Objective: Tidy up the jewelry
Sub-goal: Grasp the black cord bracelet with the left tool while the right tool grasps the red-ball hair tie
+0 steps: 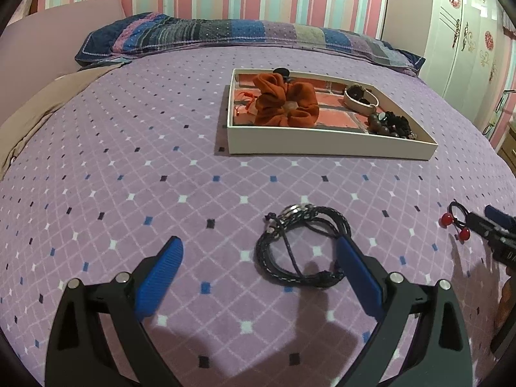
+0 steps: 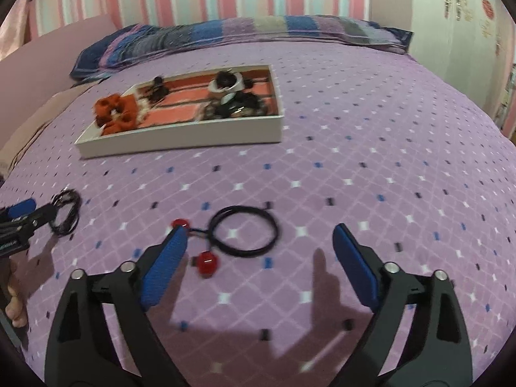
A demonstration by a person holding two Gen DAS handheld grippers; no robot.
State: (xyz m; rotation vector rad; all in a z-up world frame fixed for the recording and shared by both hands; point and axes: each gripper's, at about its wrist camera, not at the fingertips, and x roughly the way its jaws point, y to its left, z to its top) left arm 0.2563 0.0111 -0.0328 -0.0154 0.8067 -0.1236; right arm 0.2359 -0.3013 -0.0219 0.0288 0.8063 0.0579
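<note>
A: Left wrist view: left gripper (image 1: 259,258) fingers spread; braided cord bracelet (image 1: 303,246) on the bedspread (image 1: 129,161), touching the right pad. Closing may catch one strand.

B: Right wrist view: right gripper (image 2: 259,245) spread; black hair tie (image 2: 243,235) with red beads off-centre, beside the left pad. It may slip. Tray (image 2: 180,137) well apart.

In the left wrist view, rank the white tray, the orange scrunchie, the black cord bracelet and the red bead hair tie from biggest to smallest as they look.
1. white tray
2. black cord bracelet and orange scrunchie: about alike; the bracelet lies nearer the camera, so unsure
3. red bead hair tie, partly hidden
</note>
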